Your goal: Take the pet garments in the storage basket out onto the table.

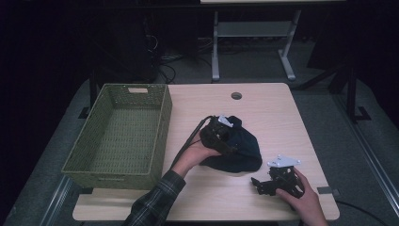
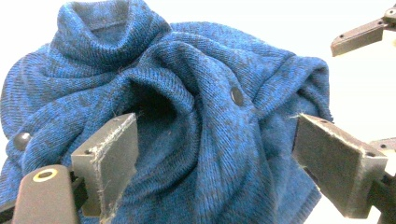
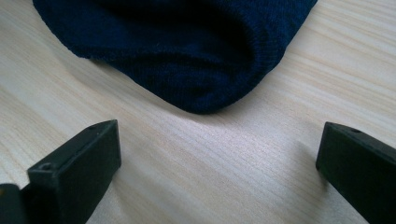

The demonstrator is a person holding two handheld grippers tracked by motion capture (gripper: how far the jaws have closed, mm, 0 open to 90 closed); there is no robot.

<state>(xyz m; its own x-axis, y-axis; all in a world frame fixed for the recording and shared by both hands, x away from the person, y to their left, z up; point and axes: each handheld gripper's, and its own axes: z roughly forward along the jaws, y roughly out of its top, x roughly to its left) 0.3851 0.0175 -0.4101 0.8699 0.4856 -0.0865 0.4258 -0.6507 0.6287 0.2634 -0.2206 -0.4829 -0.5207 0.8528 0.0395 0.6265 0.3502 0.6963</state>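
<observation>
At the table's middle, both hand-held grippers (left [image 1: 221, 134], right [image 1: 259, 184]) gape wide, empty, flanking the sweater [image 1: 242, 146].

Hidden and cropped parts — garment, jaws, basket, arms

In the high view the left gripper [image 1: 220, 133] and the person's left hand [image 1: 195, 154] cover the near-left part of the dark blue knit garment [image 1: 242, 146], so its outline there cannot be traced; what kind of garment it is stays unclear, and its folds are lost in the dim light. The left gripper view crops the knit at the left and bottom edges, and the right gripper view crops it along the top. The right gripper [image 1: 261, 185] is small and dark — its jaw gap is hard to read there. The green woven basket [image 1: 160, 134] hides the table's left edge [image 1: 87, 200]; the plaid sleeve [image 1: 153, 201] runs off the bottom edge.
</observation>
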